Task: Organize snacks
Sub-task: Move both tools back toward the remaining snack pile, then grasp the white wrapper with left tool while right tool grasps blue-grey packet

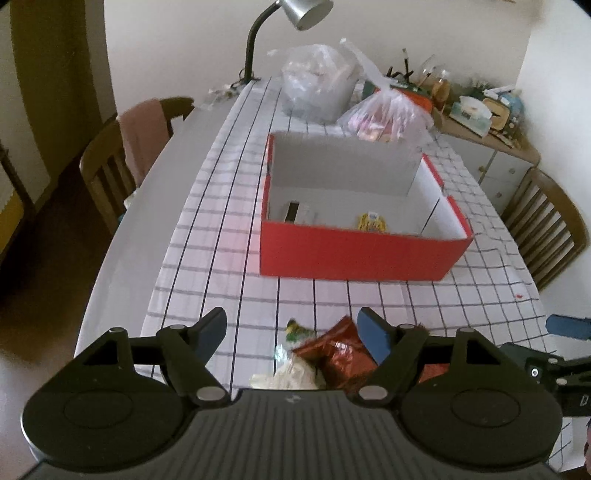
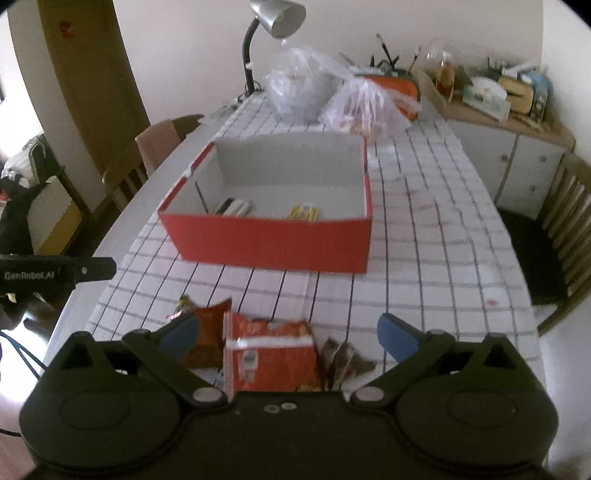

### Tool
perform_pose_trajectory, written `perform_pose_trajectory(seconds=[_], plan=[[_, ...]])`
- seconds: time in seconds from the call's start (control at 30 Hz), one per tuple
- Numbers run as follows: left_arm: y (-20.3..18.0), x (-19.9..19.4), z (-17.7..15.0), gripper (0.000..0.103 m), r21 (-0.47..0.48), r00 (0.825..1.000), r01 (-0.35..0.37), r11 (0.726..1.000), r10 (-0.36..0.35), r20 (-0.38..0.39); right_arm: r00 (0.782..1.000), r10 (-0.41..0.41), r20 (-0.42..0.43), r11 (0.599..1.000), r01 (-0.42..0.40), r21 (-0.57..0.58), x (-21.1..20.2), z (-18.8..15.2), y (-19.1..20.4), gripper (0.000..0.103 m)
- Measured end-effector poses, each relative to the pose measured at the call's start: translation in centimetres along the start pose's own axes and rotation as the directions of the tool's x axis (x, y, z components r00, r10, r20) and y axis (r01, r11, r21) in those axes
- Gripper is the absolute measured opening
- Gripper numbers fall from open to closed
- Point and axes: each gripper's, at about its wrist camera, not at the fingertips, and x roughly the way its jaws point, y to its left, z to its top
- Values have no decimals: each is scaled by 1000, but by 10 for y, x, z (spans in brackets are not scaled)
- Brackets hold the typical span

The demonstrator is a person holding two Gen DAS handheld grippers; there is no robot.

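Note:
A red box (image 1: 354,254) with a white inside stands open on the checked tablecloth; it also shows in the right wrist view (image 2: 273,243). Inside lie a yellow snack packet (image 1: 372,221) (image 2: 303,213) and a dark-and-white packet (image 1: 300,213) (image 2: 233,207). Loose snacks lie near the front edge: a dark red foil bag (image 1: 343,356) (image 2: 208,332), a whitish packet (image 1: 291,374), a small green packet (image 1: 297,328), an orange bag (image 2: 271,354) and a brown packet (image 2: 343,360). My left gripper (image 1: 291,332) is open above the pile. My right gripper (image 2: 288,334) is open over the orange bag.
Two clear plastic bags (image 1: 321,81) (image 1: 388,114) and a desk lamp (image 1: 295,14) stand behind the box. Wooden chairs (image 1: 122,155) (image 1: 546,225) flank the table. A cluttered sideboard (image 1: 487,122) is at the back right.

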Motion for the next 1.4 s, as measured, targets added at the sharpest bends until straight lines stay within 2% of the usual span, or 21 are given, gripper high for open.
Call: perform_pose_trajectory(seconds=[0.27,0.53,0.77,1.0,1.17,1.4], plan=[[7,26,-27,78,-37,995,-32,999,29,-91,998,1,-65,1000,-1,5,15,-32,9,103],[18,57,-46,78,-98,980,-90,991,70,-187,987,13,-159,1000,-11,14,41,-57,20,100],[20,80,-51,78,-115,970,-137,984,110,-216,972,5,-235,1000,-4,7,68,-73,39,98],[15,91,-45,78,-138,968,-132,982,98,-230,964,-31,-264,999,34,7,89,-73,56,95],[12,103,-43,78,-149,961,-129,980,86,-264,959,-46,-281,999,52,14,98,-69,61,93],[6,114,-42,78,-152,951,-108,982,57,-304,950,-83,-300,996,87,1,109,-70,71,82]])
